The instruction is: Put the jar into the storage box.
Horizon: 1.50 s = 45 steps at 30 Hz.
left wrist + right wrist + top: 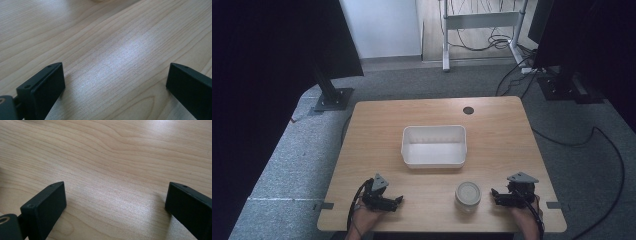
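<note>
Jar (468,195) stands at the desk's (497,125) six o'clock edge, bin (434,145) at centre. Right tool (496,194) sits at the jar's three o'clock, left tool (398,200) at nine, both wide and empty. Best approach level, straddling the jar squarely.

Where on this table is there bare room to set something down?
The table is bare left and right of the white bin, and behind it apart from a dark round hole. The near edge is crowded: left gripper, jar, right gripper.
</note>
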Each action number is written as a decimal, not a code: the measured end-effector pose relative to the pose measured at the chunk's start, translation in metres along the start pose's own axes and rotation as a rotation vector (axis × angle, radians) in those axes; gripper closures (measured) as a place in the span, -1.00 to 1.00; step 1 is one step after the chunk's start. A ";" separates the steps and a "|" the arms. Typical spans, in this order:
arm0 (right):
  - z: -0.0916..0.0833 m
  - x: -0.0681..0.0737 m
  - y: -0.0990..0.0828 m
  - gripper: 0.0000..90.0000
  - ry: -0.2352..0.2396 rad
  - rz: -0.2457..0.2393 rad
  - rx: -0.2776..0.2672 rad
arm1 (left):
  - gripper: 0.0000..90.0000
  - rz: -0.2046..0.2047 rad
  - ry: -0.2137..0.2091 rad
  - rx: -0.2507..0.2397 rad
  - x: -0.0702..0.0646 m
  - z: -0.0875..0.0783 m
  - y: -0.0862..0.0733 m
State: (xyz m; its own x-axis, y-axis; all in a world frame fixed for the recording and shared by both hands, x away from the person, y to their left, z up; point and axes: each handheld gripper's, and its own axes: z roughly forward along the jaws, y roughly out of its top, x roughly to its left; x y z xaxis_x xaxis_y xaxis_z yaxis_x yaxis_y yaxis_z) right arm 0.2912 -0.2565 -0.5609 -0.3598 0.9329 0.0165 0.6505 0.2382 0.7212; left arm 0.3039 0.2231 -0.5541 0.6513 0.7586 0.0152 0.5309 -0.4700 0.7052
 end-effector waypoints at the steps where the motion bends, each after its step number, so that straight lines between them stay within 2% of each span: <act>1: 0.000 0.000 0.000 -0.93 0.000 0.000 0.000 | -0.96 0.000 0.000 0.000 0.000 0.000 0.000; 15: -0.001 0.000 -0.001 -0.92 0.001 -0.001 -0.001 | -0.86 -0.013 0.020 -0.022 0.002 -0.004 -0.003; 21: -0.001 0.000 -0.001 -0.92 0.002 -0.001 -0.002 | -0.86 -0.012 0.015 -0.029 0.002 -0.007 -0.005; 34: -0.001 0.000 -0.001 -0.92 0.005 -0.003 -0.001 | -0.88 0.018 -0.016 -0.067 -0.015 -0.015 0.000; 45: -0.002 0.000 -0.002 -0.92 0.007 -0.005 -0.001 | -0.89 0.046 -0.050 -0.081 -0.030 -0.018 0.008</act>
State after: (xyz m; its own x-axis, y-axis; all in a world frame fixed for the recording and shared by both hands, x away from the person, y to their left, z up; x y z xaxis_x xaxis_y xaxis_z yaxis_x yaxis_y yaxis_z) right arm 0.2889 -0.2569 -0.5608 -0.3680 0.9297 0.0174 0.6478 0.2429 0.7220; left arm 0.2790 0.2049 -0.5357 0.7015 0.7125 0.0148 0.4555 -0.4643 0.7596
